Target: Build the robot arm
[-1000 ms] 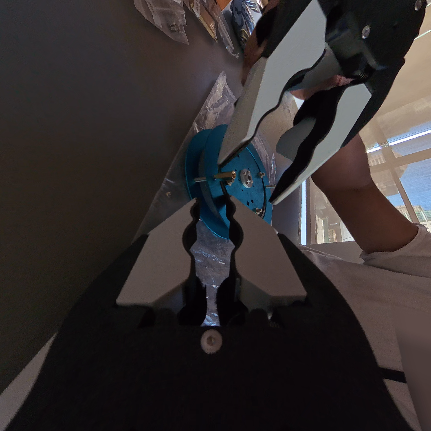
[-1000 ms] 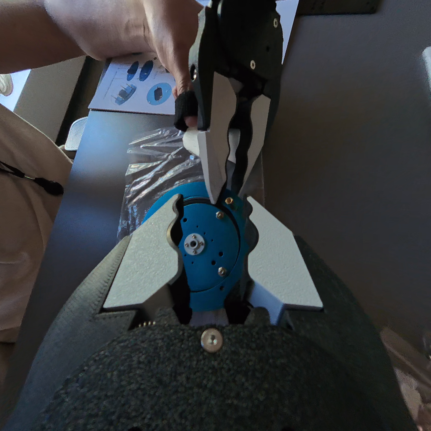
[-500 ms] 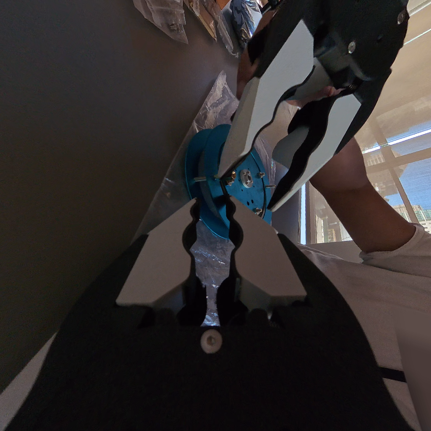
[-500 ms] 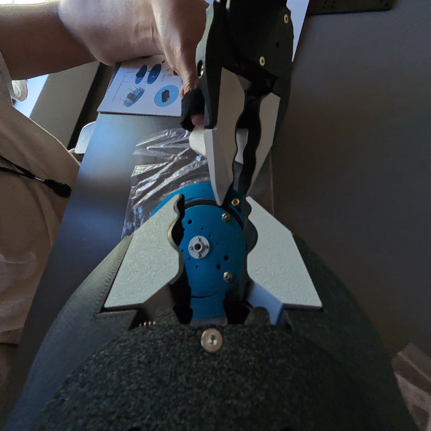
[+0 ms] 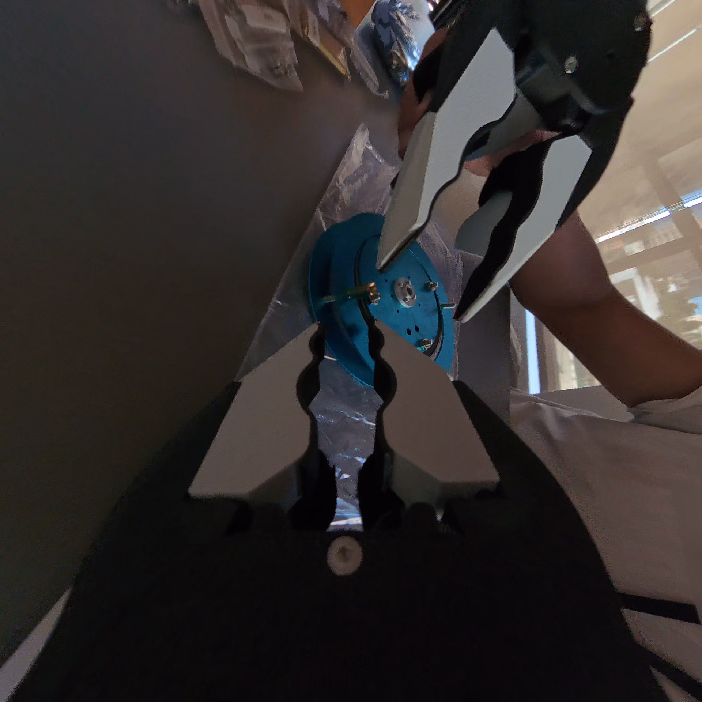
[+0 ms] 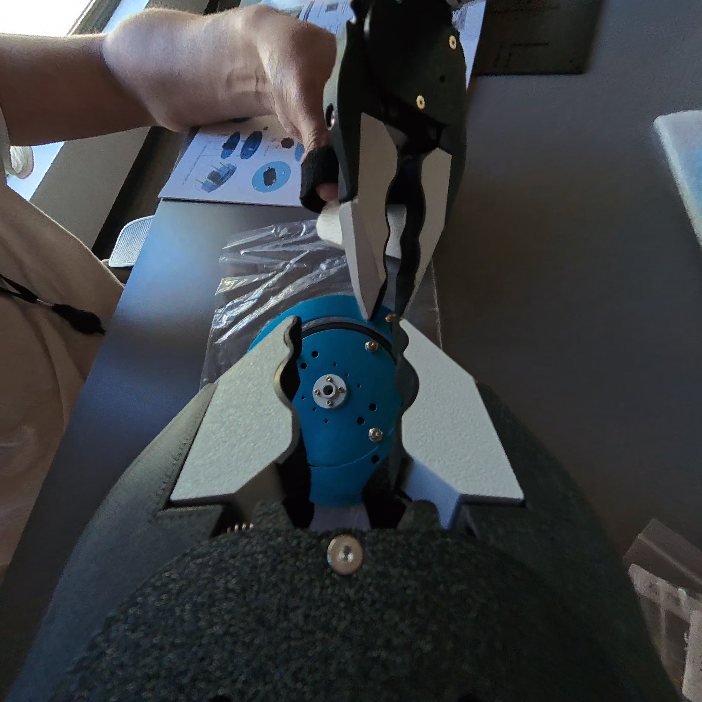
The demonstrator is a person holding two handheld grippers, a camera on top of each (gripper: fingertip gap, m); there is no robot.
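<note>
A blue two-plate disc assembly lies on a clear plastic bag on the dark table. Its upper disc has a silver hub and small screws. A brass standoff joins it to the lower plate. My left gripper is pinched on the lower plate's rim beside the standoff. My right gripper is open, its fingers straddling the upper disc from above, one tip on the disc face.
A printed sheet with blue drawings lies at the far table end. Bags of small parts lie further off. A person's hand and forearm hold the grippers. The table edge runs close on the left. The tips of both grippers are at nearly the same place.
The right gripper's near fingertip has moved off the brass standoff and along the upper disc's face, its opening unchanged. The left gripper and the disc assembly have stayed in place.
</note>
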